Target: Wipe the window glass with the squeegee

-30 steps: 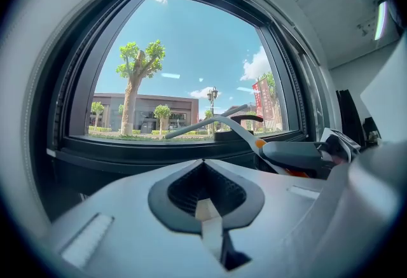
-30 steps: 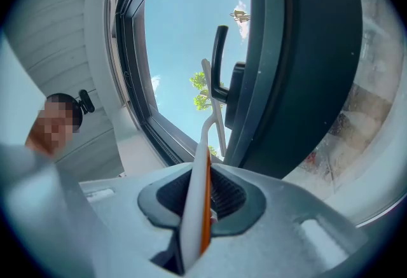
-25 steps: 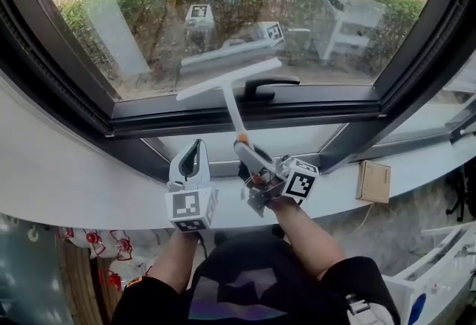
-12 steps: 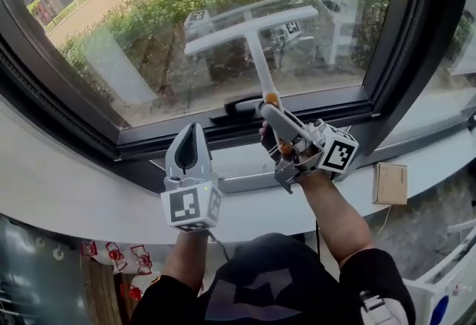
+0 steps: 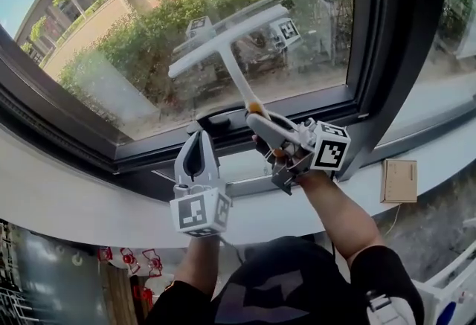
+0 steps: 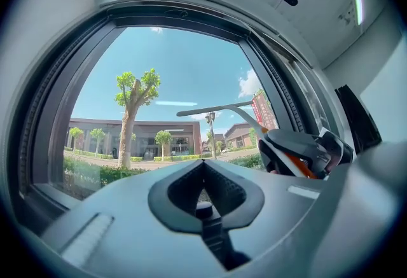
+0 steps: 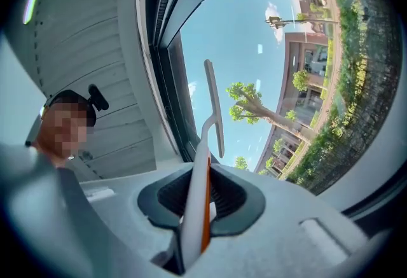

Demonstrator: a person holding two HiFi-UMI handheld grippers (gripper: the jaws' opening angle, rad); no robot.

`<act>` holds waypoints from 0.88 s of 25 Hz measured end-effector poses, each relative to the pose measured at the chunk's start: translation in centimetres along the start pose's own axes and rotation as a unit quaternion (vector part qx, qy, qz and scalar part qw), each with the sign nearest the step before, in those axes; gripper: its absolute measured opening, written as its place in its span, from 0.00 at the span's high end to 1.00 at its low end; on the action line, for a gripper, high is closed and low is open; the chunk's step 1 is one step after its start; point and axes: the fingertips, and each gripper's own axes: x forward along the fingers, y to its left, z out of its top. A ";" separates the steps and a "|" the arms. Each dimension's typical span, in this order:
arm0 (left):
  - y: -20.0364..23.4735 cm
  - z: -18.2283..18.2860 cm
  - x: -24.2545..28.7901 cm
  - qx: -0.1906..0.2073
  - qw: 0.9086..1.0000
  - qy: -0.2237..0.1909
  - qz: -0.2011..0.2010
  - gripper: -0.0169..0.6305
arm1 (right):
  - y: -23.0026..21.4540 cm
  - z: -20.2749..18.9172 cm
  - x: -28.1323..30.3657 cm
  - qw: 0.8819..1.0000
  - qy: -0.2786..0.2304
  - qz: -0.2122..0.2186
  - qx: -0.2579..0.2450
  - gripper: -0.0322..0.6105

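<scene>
The white squeegee has its T-shaped blade (image 5: 227,37) up on the window glass (image 5: 126,56), slanted with the left end lower. I cannot tell whether it touches the pane. Its handle (image 5: 239,85) runs down to an orange collar in my right gripper (image 5: 258,120), which is shut on it. In the right gripper view the handle (image 7: 196,207) passes between the jaws and the blade (image 7: 214,108) stands against the sky. My left gripper (image 5: 197,140) hangs lower left, near the frame, shut and holding nothing. From the left gripper view the squeegee (image 6: 216,107) shows to the right.
A black window handle (image 5: 216,121) sits on the lower frame just behind the grippers. The dark window post (image 5: 387,56) rises at the right. A small cardboard box (image 5: 400,181) lies on the white sill (image 5: 89,197) at the far right.
My right gripper has lifted the squeegee from just above the lower frame up over the glass, and the blade has tilted, left end down. The left gripper stays low by the sill.
</scene>
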 end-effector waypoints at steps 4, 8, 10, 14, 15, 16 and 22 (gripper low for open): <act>-4.0 -2.9 -0.2 0.001 1.000 0.028 0.002 0.95 | -1.0 -0.3 -4.9 1.000 -0.002 -0.020 0.012 0.87; -6.2 -7.2 -1.1 -0.007 0.997 0.070 -0.004 0.95 | -2.3 -2.1 -8.4 0.998 -0.008 -0.048 0.039 0.87; -6.8 -8.8 -1.4 -0.011 0.996 0.086 -0.010 0.95 | -3.0 -3.1 -9.6 0.997 -0.009 -0.062 0.050 0.87; -7.7 -10.5 -2.1 -0.015 0.994 0.105 -0.023 0.95 | -3.9 -4.7 -11.1 0.995 -0.011 -0.084 0.060 0.87; -7.9 -10.6 -2.1 -0.017 0.994 0.109 -0.023 0.95 | -4.0 -5.0 -11.4 0.994 -0.010 -0.087 0.060 0.87; -8.1 -10.6 -2.2 -0.019 0.993 0.113 -0.023 0.95 | -4.1 -5.2 -11.5 0.994 -0.009 -0.088 0.061 0.87; -9.2 -11.9 -1.8 -0.023 0.992 0.119 -0.044 0.95 | -3.3 -5.1 -11.7 0.994 0.001 -0.089 0.063 0.88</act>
